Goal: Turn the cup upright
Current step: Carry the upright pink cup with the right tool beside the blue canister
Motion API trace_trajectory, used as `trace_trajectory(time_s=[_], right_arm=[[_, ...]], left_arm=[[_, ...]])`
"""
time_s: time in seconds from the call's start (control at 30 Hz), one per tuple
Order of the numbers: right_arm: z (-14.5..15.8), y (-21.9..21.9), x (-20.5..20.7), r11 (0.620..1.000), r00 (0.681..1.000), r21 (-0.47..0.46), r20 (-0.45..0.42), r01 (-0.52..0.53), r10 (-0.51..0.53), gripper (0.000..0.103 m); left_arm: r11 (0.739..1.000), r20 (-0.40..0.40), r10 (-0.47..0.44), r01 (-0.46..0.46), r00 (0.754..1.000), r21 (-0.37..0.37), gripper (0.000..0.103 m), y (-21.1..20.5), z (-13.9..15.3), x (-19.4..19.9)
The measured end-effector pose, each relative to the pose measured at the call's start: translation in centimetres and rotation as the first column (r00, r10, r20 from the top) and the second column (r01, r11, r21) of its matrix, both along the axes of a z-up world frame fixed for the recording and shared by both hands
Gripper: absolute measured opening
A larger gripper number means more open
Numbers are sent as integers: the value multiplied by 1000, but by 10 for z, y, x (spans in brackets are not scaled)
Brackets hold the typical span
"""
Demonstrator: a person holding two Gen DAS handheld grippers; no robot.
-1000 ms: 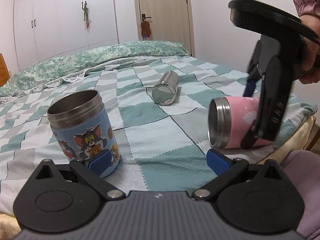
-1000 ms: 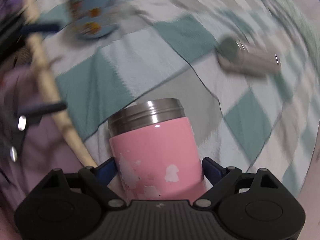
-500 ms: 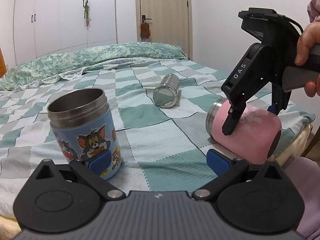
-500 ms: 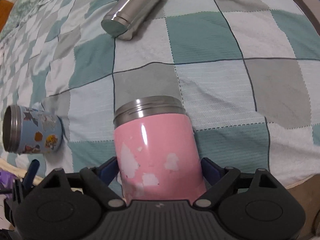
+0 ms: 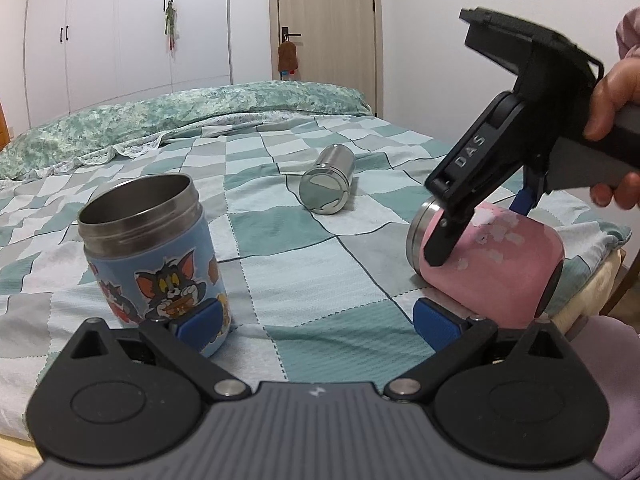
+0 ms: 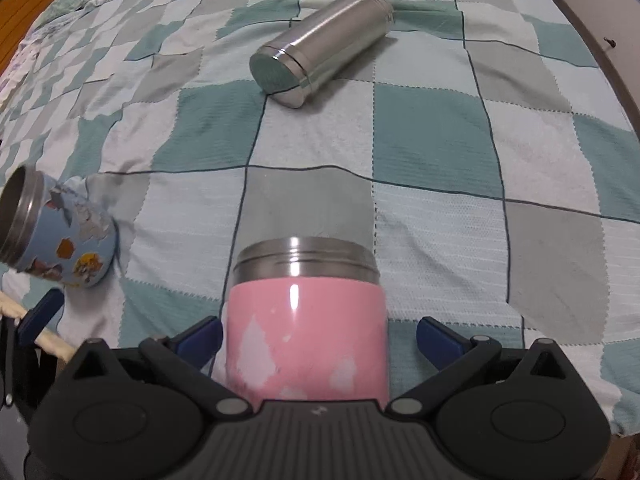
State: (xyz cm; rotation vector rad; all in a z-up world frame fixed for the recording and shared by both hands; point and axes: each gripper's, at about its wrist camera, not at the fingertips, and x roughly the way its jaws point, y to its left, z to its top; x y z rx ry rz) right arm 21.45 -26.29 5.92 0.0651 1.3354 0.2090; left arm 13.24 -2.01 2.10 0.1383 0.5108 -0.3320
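A pink cup (image 5: pixel 500 264) with a steel rim lies on its side near the bed's right edge, its mouth toward the middle of the bed. My right gripper (image 6: pixel 318 338) straddles the pink cup (image 6: pixel 306 336); the left pad touches it, and a gap shows on the right, so the jaws stand open around it. In the left wrist view the right gripper (image 5: pixel 496 236) reaches down over the cup. A blue cartoon cup (image 5: pixel 154 256) stands upright on the bed. My left gripper (image 5: pixel 318 320) is open and empty, its left pad next to the blue cup.
A plain steel cup (image 5: pixel 327 184) lies on its side at mid bed, also in the right wrist view (image 6: pixel 320 60). The checked bedspread (image 5: pixel 304 280) covers the bed; its edge runs close behind the pink cup. Wardrobe and door stand behind.
My right gripper has swung round with the pink cup, then its jaws have widened so a gap shows on the right. The left gripper and blue cup have stayed put.
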Motion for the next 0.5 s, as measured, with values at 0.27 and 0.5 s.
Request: trace_trajectory(time_s=[0.27, 0.5], right_arm=[[-8, 3, -9, 999, 998, 43, 55, -26, 23, 83], [8, 6, -51, 989, 934, 42, 337, -141, 118, 83]], left_arm=[[1000, 2, 1, -1, 1000, -4, 103, 0, -1, 0], [1000, 9, 5, -5, 1000, -19, 103, 4, -1, 0]])
